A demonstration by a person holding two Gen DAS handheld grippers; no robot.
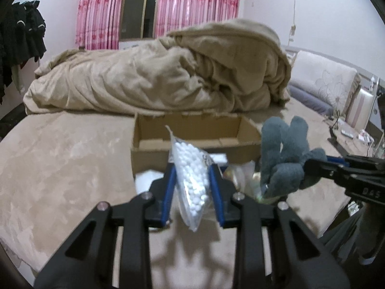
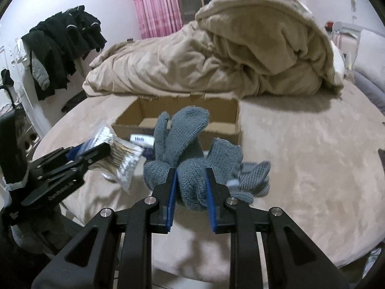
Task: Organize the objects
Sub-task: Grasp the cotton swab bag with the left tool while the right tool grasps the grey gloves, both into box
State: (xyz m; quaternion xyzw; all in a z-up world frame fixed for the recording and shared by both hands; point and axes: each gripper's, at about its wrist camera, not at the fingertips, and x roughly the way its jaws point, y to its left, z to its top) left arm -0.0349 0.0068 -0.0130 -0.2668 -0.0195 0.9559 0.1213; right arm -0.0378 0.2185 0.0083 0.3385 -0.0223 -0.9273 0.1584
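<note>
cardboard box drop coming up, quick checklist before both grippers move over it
1. Left gripper shut on the bag of cotton swabs: ok.
2. Right gripper shut on the grey glove: ok.
3. Cardboard box open on top: ok.
4. Room inside the box: cannot tell, its floor is mostly hidden.
5. Second grey glove lying on the bed, left out: not ok.
6. White tube in front of the box, left out: not ok.
</note>
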